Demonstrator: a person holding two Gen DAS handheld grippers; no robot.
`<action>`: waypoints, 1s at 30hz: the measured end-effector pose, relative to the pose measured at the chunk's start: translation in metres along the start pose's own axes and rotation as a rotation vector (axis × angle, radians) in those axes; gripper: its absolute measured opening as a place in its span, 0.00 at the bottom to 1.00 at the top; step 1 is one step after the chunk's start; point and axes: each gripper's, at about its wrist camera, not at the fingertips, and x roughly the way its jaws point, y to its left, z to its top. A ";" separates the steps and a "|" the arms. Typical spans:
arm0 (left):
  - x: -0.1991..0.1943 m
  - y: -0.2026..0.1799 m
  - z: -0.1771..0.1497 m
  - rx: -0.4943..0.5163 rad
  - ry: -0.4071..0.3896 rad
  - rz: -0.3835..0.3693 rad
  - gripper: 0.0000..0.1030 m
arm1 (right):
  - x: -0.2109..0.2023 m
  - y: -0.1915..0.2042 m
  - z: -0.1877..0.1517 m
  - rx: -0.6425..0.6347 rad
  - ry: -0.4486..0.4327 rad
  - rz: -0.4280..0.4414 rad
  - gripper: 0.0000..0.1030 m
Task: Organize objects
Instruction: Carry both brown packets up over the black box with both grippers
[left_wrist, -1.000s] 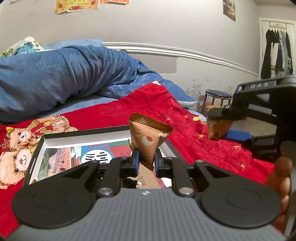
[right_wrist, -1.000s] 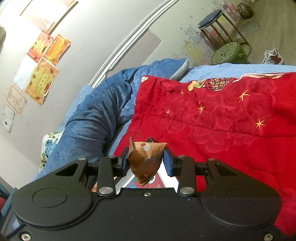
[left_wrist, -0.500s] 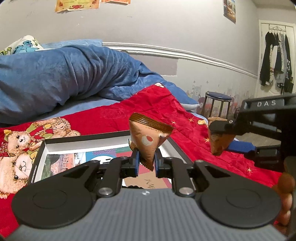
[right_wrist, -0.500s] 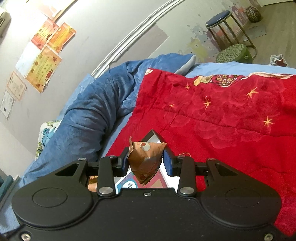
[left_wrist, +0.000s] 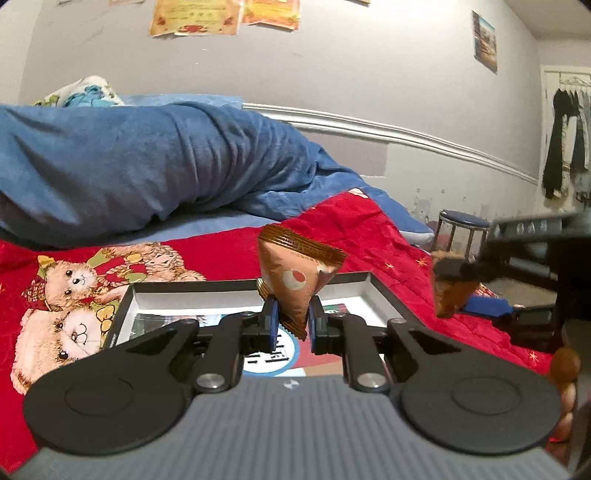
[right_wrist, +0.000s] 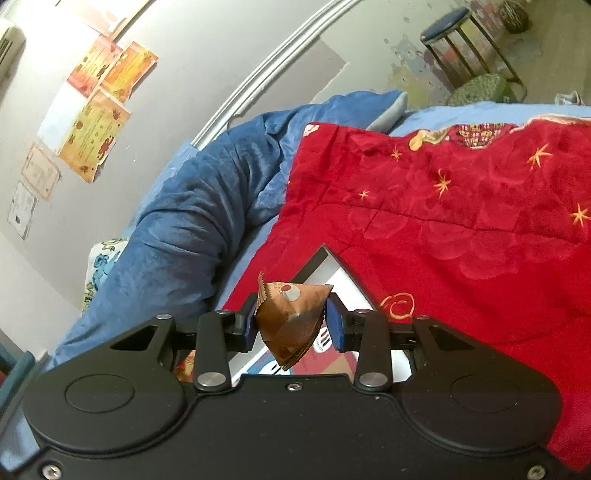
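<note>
My left gripper (left_wrist: 291, 325) is shut on a brown triangular snack packet (left_wrist: 297, 278), held upright above a black-rimmed open box (left_wrist: 125, 306) that lies on the red blanket. My right gripper (right_wrist: 291, 325) is shut on a second brown triangular packet (right_wrist: 291, 321), above the same box's corner (right_wrist: 328, 258). In the left wrist view the right gripper (left_wrist: 458, 280) shows at the right edge with its packet (left_wrist: 448, 299) hanging over the blanket just beside the box. The box bottom carries a printed picture (left_wrist: 273, 358).
A red blanket (right_wrist: 461, 229) with stars and bears covers the bed. A bunched blue duvet (left_wrist: 140, 162) lies behind the box, against the wall. A blue-topped stool (left_wrist: 461, 225) and a green cushion (right_wrist: 480, 86) stand past the bed's end. A person's fingers (left_wrist: 563, 369) show at the right.
Both grippers have moved across and slightly down toward the box, each still gripping its packet. The box now sits more centred under the left gripper, and more of it shows under the right one.
</note>
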 end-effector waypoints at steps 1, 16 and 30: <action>0.001 0.003 0.002 -0.006 -0.003 0.009 0.18 | 0.001 0.000 0.000 -0.013 -0.003 -0.021 0.35; 0.021 0.024 0.000 0.026 0.058 0.104 0.19 | 0.036 0.009 -0.020 -0.017 0.068 0.074 0.35; 0.031 0.011 -0.011 0.060 0.110 0.117 0.19 | 0.067 0.009 -0.041 0.002 0.110 0.075 0.35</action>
